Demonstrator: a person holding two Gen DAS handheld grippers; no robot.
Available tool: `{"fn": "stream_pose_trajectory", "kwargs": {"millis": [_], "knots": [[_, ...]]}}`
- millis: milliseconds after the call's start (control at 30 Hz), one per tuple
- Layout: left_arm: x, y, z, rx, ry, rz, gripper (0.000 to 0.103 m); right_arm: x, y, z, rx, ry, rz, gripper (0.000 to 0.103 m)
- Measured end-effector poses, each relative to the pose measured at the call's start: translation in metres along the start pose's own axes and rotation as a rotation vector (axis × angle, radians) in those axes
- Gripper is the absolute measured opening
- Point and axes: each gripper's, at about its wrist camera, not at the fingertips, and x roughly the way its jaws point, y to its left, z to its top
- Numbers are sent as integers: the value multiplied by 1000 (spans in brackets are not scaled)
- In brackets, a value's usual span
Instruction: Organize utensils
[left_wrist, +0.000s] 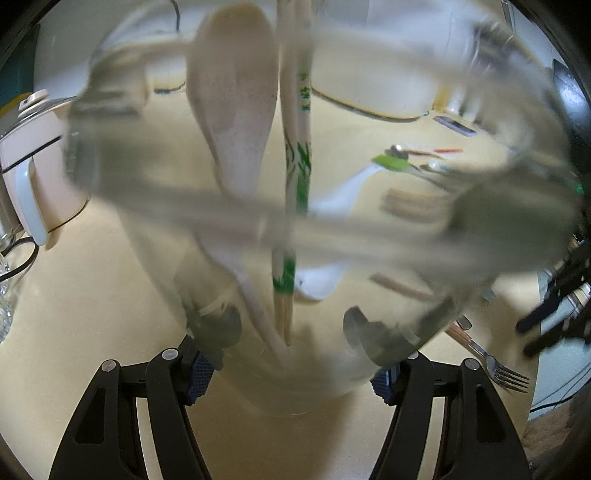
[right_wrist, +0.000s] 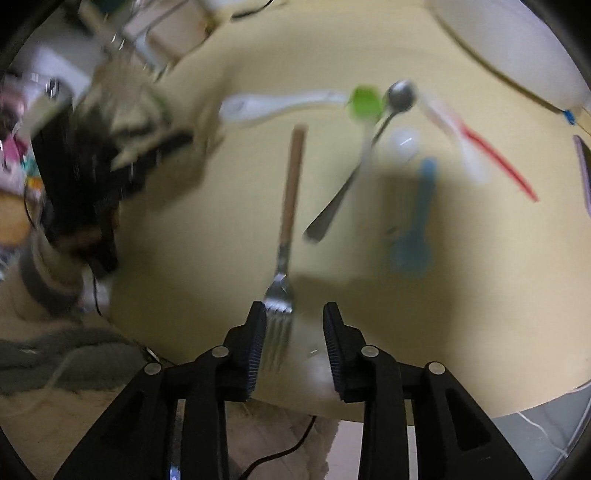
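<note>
Right wrist: fork (right_wrist: 286, 229) tines toward camera

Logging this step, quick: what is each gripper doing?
Left gripper: shut on the glass jar.
Right gripper: open, fork tines between the jaws.

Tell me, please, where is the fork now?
In the right wrist view, the fork lies on the table, tines between the open right gripper, left of the metal spoon.
</note>
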Motion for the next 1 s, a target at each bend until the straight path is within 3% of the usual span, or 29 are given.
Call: {"fn": "stream_pose_trajectory", "kwargs": {"millis": [133,367,400,467,500,633,767,1000], "knots": [[-1,1,0,-2,0,-3,71,19,20,2,-66,-25,-128,36],[-2,3,1,-6,2,-7,71,31,24,13,-104,-112,-197,36],[-2,4,1,-6,2,-7,71,31,26,14,-119,-116,-207,34],[-2,3,1,-7,2,-8,71,31,27,13,-142,-118,-208,9],[-1,4,1,-8,2,-8,71,30,27,14,-133,-113,-191,9],[-2,3,1,-7,3,-10,71,22,-6,17,61,-90,18,6],[-1,3,0,-8,4,-10,71,4,-42,16,282,-136,299,6],[-1,4,1,-8,4,-10,71,-41,-49,19,381,-254,529,5]]}}
